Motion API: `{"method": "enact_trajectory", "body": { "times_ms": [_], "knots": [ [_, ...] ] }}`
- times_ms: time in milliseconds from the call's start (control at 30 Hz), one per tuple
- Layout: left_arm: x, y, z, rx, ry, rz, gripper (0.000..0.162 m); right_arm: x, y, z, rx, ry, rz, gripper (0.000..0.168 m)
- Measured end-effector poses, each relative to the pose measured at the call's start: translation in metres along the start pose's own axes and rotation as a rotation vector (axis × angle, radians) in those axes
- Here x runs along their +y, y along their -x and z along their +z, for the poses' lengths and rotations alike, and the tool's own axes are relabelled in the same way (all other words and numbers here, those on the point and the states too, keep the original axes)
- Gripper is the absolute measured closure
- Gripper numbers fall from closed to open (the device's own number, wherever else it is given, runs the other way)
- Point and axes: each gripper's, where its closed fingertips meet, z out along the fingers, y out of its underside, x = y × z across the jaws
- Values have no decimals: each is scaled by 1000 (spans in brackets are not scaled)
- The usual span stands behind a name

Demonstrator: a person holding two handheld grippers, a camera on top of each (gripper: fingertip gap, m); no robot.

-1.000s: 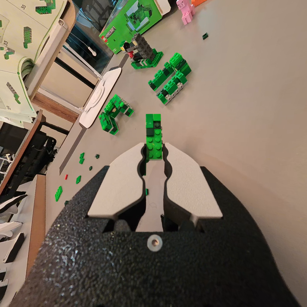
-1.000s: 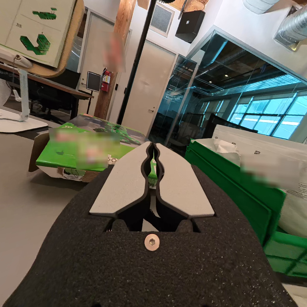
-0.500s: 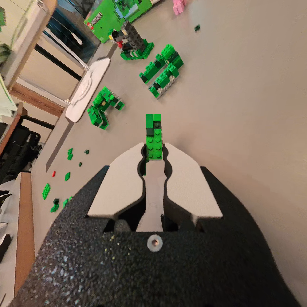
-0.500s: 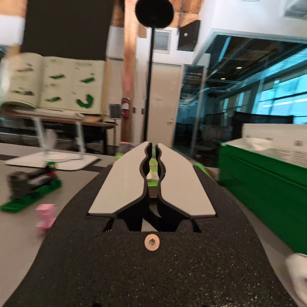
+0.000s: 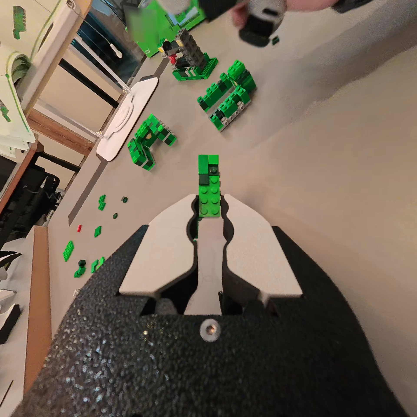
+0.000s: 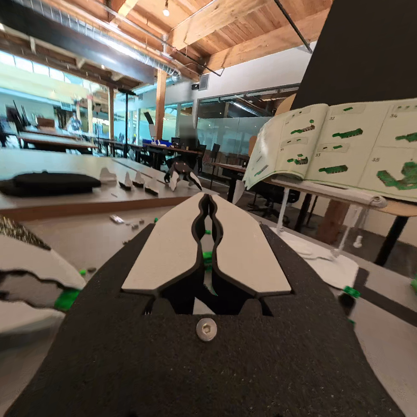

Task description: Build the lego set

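My left gripper (image 5: 209, 198) is shut on a long green brick piece (image 5: 208, 180) and holds it above the grey table (image 5: 316, 180). Beyond it lie a bent green assembly (image 5: 149, 142), a larger green and grey assembly (image 5: 228, 97) and a dark grey tower on a green base (image 5: 191, 61). My right gripper (image 6: 208, 197) is shut and empty, held low over the table; it also shows blurred at the top of the left wrist view (image 5: 259, 20). The left gripper's fingers (image 6: 33, 266) and its green piece (image 6: 66, 297) show at the left of the right wrist view.
Several small loose green pieces (image 5: 99, 232) and a red one (image 5: 79, 228) lie at the table's left. An open instruction booklet (image 6: 338, 144) stands on a white stand (image 5: 126, 117). A green set box (image 5: 176, 20) lies at the back. One gripper's finger ends stand about 15 cm off the other's. Both grippers' tips are roughly 20 cm from the bent green assembly (image 5: 149, 142).
My right gripper has swung round to the left, from the green box and bins to the booklet and room, and has come into the left wrist view. The left gripper keeps its piece.
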Motion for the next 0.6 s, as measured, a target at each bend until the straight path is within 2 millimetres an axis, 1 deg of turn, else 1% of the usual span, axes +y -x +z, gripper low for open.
{"method": "enact_trajectory", "body": {
  "times_ms": [67,133,200,233,300,400,467,500,567,600],
  "knots": [
    [1,0,0,2,0,-6,144,-4,8,7,-9,-45,71,168],
    [0,0,-1,7,-6,-13,144,-4,22,1,-12,-107,34,168],
    [0,-1,-1,19,-11,-25,144,8,47,-5,-92,-86,-51,168],
    [0,-1,-1,28,-13,-34,144,14,54,-8,-117,-53,-77,168],
    [1,-3,-1,51,-15,-59,144,21,60,-15,-143,-26,-106,168],
    [3,-3,-2,74,-23,-97,144,24,70,-30,-232,-26,-144,168],
    [2,-4,-4,95,-42,-128,144,26,79,-40,-331,-16,-160,165],
    [1,-5,-5,111,-57,-145,144,27,89,-47,-427,-3,-159,162],
    [-3,-8,-9,158,-99,-179,144,33,106,-63,-623,68,-140,154],
    [-6,-11,-12,196,-130,-189,144,39,111,-69,-694,133,-126,147]
  ]
}}
